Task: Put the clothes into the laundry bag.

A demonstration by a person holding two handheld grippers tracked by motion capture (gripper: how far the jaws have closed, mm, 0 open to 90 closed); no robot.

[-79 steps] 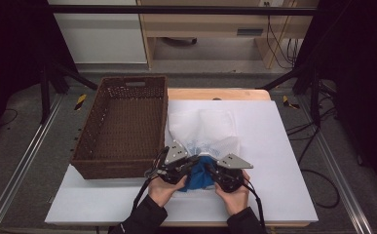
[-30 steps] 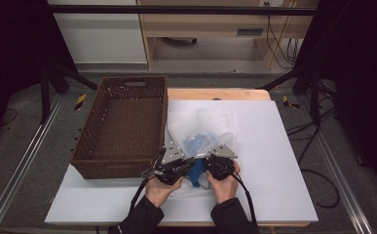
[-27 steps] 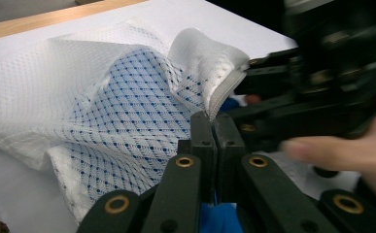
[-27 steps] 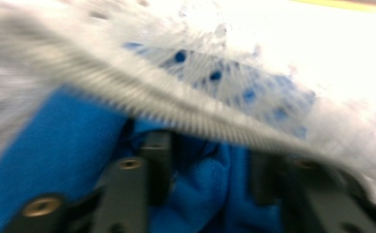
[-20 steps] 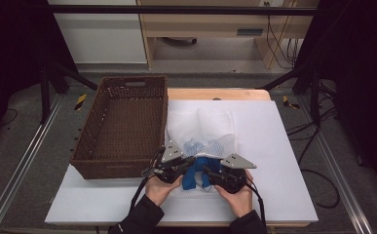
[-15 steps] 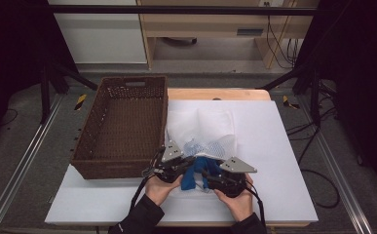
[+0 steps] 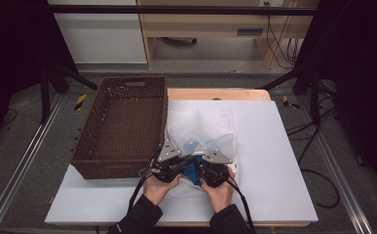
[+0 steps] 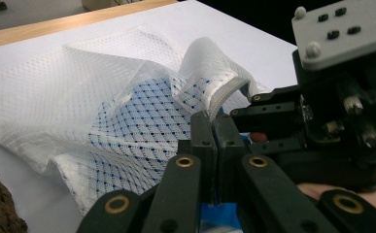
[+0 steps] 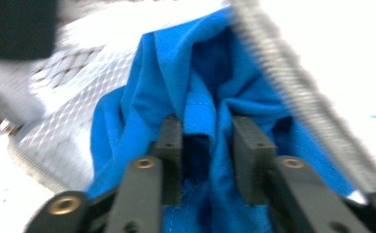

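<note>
A blue cloth [image 9: 176,82], soft and creased with a stitched hem, bunches inside a white mesh bag [image 8: 103,102] whose weave lets the blue show through. The left hand-held gripper [image 8: 213,127] is clamped tight on the bag's rim, while the right hand-held gripper [image 9: 205,138], just beside it, has been closing narrowly around a cloth fold. A brown wicker basket [image 7: 122,122] stands left on the white desk [image 7: 283,165].

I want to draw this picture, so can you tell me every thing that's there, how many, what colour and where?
Basket: one, brown wicker, left on the table.
Table cover: one, white, over the wooden table.
Mesh bag: one, white, middle of the table.
Blue cloth: one, blue, inside the bag's near opening.
Left hand-held gripper: one, black, shut on the mesh bag's edge.
Right hand-held gripper: one, black, jaws just closing around the blue cloth.
Hands: two, at the near edge.
</note>
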